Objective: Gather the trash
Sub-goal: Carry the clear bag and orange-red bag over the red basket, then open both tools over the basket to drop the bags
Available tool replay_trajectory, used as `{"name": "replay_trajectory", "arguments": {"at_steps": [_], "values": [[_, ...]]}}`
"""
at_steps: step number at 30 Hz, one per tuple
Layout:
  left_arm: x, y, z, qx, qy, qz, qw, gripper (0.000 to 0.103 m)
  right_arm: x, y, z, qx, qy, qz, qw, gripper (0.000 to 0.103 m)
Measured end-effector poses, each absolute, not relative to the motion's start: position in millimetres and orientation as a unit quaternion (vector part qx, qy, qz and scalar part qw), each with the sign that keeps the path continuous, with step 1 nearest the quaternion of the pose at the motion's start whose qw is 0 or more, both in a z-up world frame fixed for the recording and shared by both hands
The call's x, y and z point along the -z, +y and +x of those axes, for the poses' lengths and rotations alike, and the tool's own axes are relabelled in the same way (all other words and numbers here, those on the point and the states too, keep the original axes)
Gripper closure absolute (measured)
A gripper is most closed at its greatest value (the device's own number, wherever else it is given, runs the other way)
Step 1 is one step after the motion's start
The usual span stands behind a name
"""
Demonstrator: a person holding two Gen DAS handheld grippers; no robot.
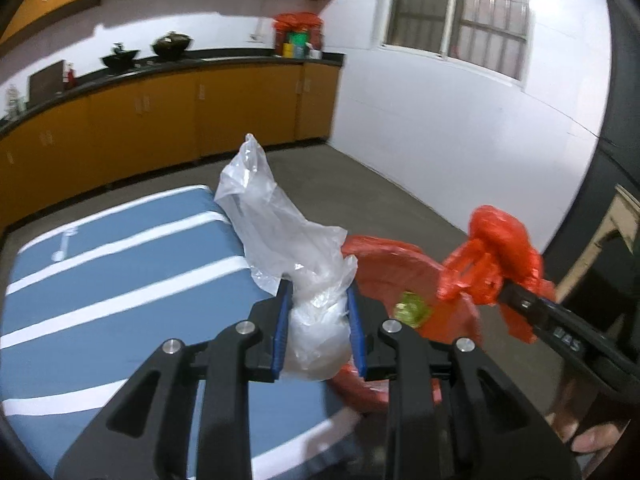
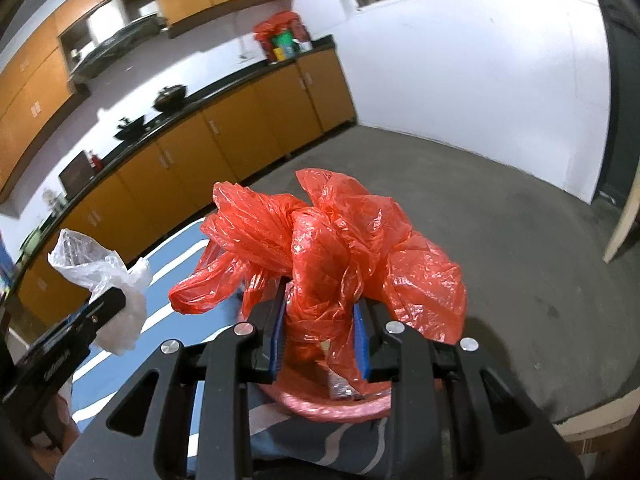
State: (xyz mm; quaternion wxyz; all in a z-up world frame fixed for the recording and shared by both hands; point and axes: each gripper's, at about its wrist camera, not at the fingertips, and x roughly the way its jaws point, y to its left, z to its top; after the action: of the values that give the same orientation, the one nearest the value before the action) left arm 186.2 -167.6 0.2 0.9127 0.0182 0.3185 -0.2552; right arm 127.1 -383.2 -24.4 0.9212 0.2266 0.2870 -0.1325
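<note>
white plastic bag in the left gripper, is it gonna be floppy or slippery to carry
Probably floppy: the white plastic bag is thin, crinkled film whose loose end sticks out past the left gripper without holding a shape. Likely light, since it bunches small between the pads. It may be somewhat slippery, as the film looks glossy, though the gripper is shut on a thick wad.

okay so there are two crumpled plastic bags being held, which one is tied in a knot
The red bag, gripped by the right tongs, is tied in a knot at its top. The clear whitish bag in the left tongs is just loosely crumpled, unknotted.
</note>
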Motion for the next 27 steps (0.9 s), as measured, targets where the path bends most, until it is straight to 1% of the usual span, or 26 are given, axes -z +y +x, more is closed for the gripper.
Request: {"name": "replay_trajectory", "arguments": {"at_steps": [9,22,27], "values": [[30,-209,193,0.319,0.34,0.018,0.884,0.077,38,-406,139,0.14,0.292,0.257,0.911,0.075],[61,-234,218,0.344,0.364,0.021,0.865,0.075,48,-426,143,0.124,0.292,0.275,0.908,0.075],[67,-243,224,0.349,0.369,0.023,0.861,0.073,53,-431,141,0.118,0.293,0.281,0.906,0.074]]}}
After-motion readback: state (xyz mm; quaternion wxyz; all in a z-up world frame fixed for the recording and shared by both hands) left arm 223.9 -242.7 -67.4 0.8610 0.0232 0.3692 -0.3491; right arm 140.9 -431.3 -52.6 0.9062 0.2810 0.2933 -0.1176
